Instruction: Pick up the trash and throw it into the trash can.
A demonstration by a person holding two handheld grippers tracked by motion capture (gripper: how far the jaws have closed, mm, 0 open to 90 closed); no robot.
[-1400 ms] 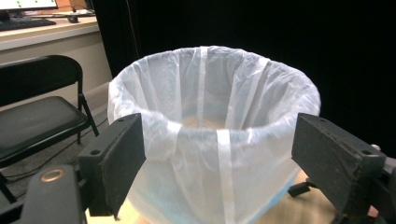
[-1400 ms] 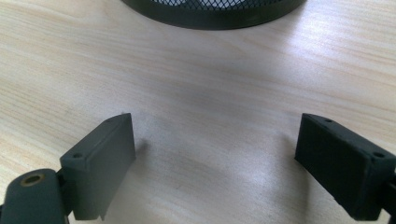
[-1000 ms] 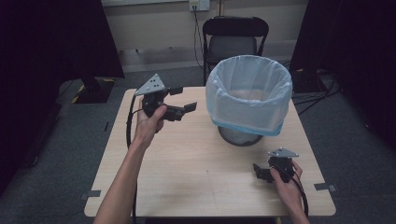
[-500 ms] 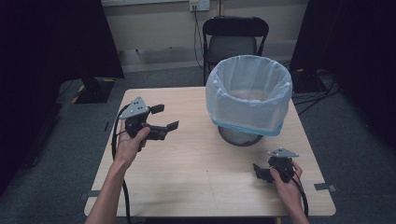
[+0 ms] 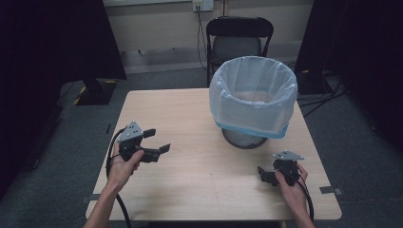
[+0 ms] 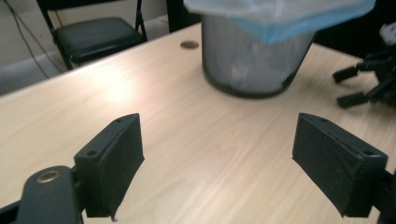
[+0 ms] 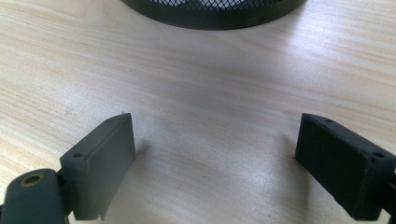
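Observation:
A black mesh wastebasket (image 5: 252, 102) lined with a pale blue-white bag stands on the far right half of the wooden table (image 5: 190, 185). My left gripper (image 5: 158, 141) is held low over the table's left side, open and empty, pointing right toward the basket (image 6: 254, 70); its jaws (image 6: 219, 163) stand wide apart. My right gripper (image 5: 264, 175) rests at the near right corner, open with nothing between its jaws (image 7: 215, 163), facing the basket's base (image 7: 210, 11). In the left gripper view, the right gripper (image 6: 369, 84) shows far off at the right edge.
A black folding chair (image 5: 240, 45) stands behind the table's far edge, also seen in the left gripper view as a chair (image 6: 93, 37). Dark curtains flank the room. Bare tabletop lies between the two grippers. Cables trail on the floor at the right.
My left gripper has come down and back from beside the basket to the table's near left side, still open. The right gripper has stayed in place.

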